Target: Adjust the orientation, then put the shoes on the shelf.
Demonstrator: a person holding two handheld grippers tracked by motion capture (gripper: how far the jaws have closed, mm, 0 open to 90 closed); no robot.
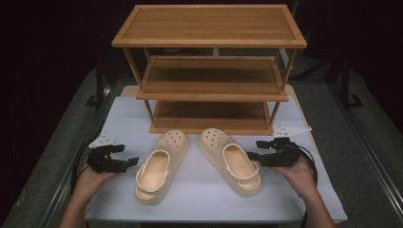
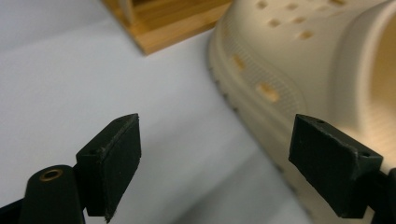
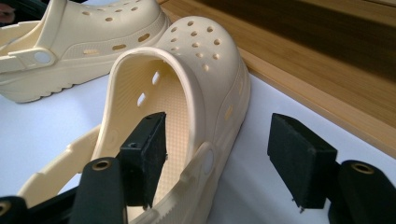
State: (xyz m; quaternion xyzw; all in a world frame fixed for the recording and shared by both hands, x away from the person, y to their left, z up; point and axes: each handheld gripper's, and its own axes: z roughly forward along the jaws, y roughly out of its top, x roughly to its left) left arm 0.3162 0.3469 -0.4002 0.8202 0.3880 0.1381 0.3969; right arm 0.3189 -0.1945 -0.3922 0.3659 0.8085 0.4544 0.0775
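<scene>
Dark surroundings frame a white bench (image 1: 209, 199) at the centre of the high view, with a three-tier bamboo shoe rack (image 1: 209, 71) standing at its far edge. Two cream clogs lie in front of the rack, toes toward it and heels toward the person. The left clog (image 1: 159, 166) sits at lower centre-left, the right clog (image 1: 230, 161) at lower centre-right, their long axes running up the frame and splaying slightly apart at the heels.

The left gripper (image 1: 124, 160) rests just outside the left clog's flank, jaws wide and holding nothing. The right gripper (image 1: 253, 152) sits against the outer side of the right clog (image 3: 187, 93), also wide and empty. Each hand is nearest its own clog.

The right gripper view adds that one jaw already reaches inside the shoe's opening while the other stands outside the wall, so the sidewall lies between them. The left gripper view shows its jaws short of the left clog (image 2: 299, 60), the sole edge just beside one pad.
</scene>
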